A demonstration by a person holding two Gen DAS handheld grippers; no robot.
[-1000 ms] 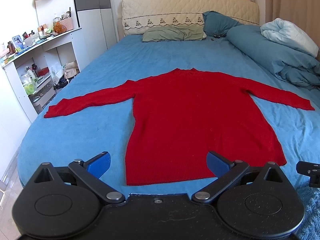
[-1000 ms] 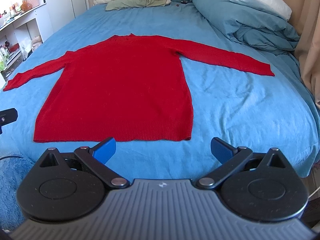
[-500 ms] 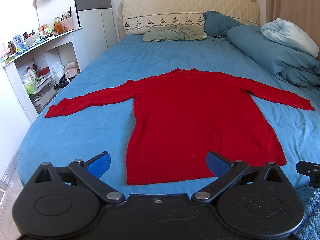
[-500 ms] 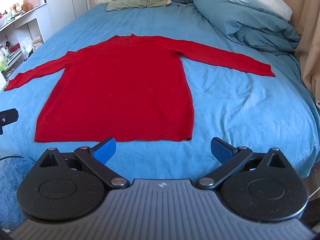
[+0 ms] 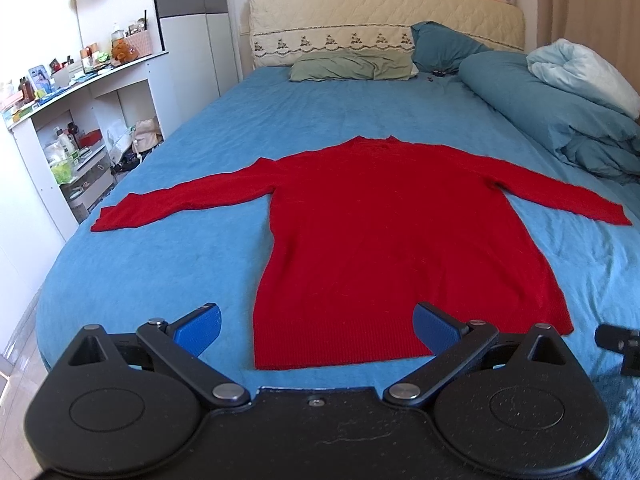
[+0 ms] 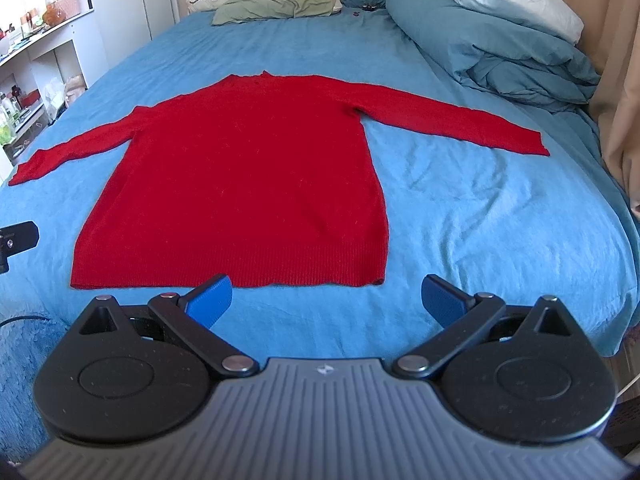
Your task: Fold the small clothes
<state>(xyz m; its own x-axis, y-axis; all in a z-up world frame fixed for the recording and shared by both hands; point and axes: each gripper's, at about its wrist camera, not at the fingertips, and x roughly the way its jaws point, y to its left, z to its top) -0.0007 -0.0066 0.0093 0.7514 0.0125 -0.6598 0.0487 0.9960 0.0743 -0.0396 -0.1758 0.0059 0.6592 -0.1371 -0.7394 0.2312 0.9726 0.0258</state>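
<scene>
A red long-sleeved sweater [image 5: 392, 232] lies flat on the blue bed, sleeves spread to both sides, hem toward me; it also shows in the right wrist view [image 6: 248, 184]. My left gripper [image 5: 316, 326] is open and empty, hovering over the near hem at the sweater's left corner. My right gripper [image 6: 326, 300] is open and empty, just short of the hem near the sweater's right corner. Neither gripper touches the cloth.
The blue bed sheet [image 5: 168, 256] [image 6: 500, 216] surrounds the sweater. A heaped blue duvet [image 5: 560, 120] [image 6: 500, 48] lies at the far right, pillows [image 5: 352, 66] at the headboard. White shelves [image 5: 60, 128] stand left of the bed, a curtain [image 6: 620, 80] on the right.
Both grippers have crept slightly forward toward the sweater's hem. The sweater has not moved and the jaws stay open.
</scene>
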